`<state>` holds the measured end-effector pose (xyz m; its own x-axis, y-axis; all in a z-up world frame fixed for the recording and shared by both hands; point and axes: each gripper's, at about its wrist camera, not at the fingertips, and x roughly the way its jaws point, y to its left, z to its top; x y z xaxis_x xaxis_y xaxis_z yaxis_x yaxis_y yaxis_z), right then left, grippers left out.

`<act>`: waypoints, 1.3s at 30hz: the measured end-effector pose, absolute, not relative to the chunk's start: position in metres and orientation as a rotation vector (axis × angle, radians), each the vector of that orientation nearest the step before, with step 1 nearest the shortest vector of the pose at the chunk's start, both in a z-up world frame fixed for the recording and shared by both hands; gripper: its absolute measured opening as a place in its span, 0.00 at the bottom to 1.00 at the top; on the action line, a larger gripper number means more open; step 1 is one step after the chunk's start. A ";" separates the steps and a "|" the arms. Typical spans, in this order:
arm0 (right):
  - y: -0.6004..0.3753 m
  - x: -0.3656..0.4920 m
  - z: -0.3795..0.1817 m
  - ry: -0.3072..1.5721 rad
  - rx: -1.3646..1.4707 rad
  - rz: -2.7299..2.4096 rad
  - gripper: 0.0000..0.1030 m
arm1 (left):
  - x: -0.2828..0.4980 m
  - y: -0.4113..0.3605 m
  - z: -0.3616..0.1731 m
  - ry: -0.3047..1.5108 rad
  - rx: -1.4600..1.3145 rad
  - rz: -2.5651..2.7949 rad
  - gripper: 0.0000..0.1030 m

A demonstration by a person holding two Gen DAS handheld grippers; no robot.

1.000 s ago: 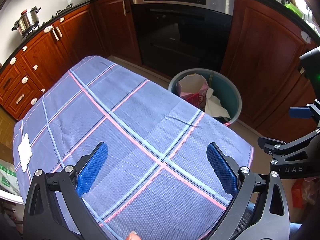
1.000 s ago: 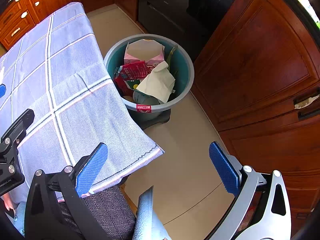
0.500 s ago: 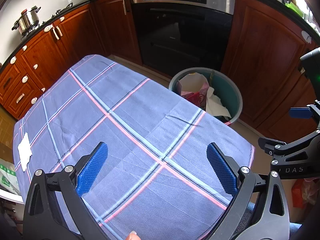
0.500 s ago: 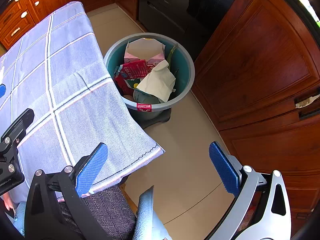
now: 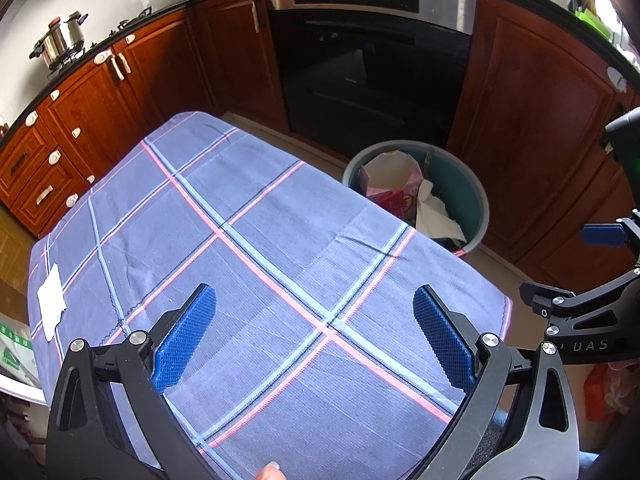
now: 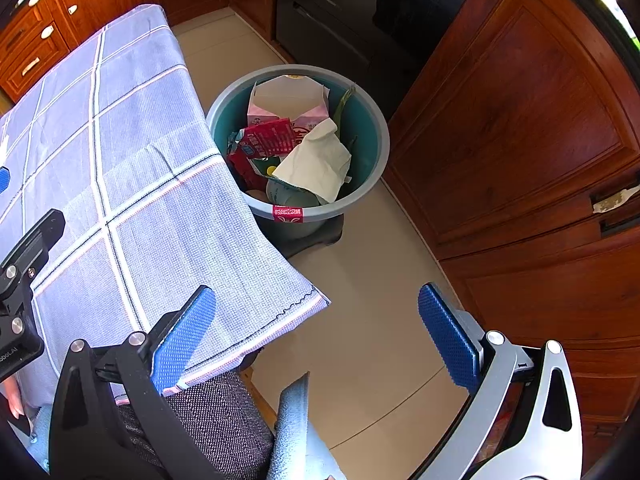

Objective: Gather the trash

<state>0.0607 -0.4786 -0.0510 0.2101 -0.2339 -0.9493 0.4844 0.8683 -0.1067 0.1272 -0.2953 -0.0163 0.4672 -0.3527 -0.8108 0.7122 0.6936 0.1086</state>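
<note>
A teal trash bin point(image 6: 376, 148) stands on the floor beside the table's right edge; it also shows in the left wrist view point(image 5: 478, 196). It holds a pink carton point(image 6: 288, 100), a red wrapper point(image 6: 266, 140) and a white tissue point(image 6: 316, 160). A white paper scrap point(image 5: 51, 304) lies at the far left edge of the blue checked tablecloth point(image 5: 256, 248). My left gripper point(image 5: 316, 340) is open and empty above the cloth. My right gripper point(image 6: 316, 340) is open and empty over the table corner and floor, short of the bin.
Red-brown cabinets point(image 6: 520, 120) and a black oven point(image 5: 372, 76) ring the table closely. A pot point(image 5: 60, 42) sits on the stove at the back left. A grey chair seat point(image 6: 216, 428) lies under the table corner. Beige floor point(image 6: 360, 320) runs between table and cabinets.
Both grippers stay open and nearly still; the views shift only slightly.
</note>
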 end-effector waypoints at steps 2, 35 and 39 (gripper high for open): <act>-0.479 0.061 -0.051 1.263 0.236 -0.504 0.95 | 0.127 -0.295 -0.015 0.849 0.467 -0.682 0.96; -0.502 0.070 -0.081 1.223 0.346 -0.451 0.95 | 0.147 -0.334 -0.025 0.717 0.427 -0.712 0.96; -0.505 0.073 -0.083 1.223 0.354 -0.448 0.95 | 0.146 -0.339 -0.030 0.747 0.436 -0.749 0.96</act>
<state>0.0728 -0.5052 -0.0834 0.2733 -0.1383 -0.9519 0.5096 0.8602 0.0214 0.1458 -0.3388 -0.0303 0.4986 -0.4503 -0.7407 0.7419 0.6636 0.0959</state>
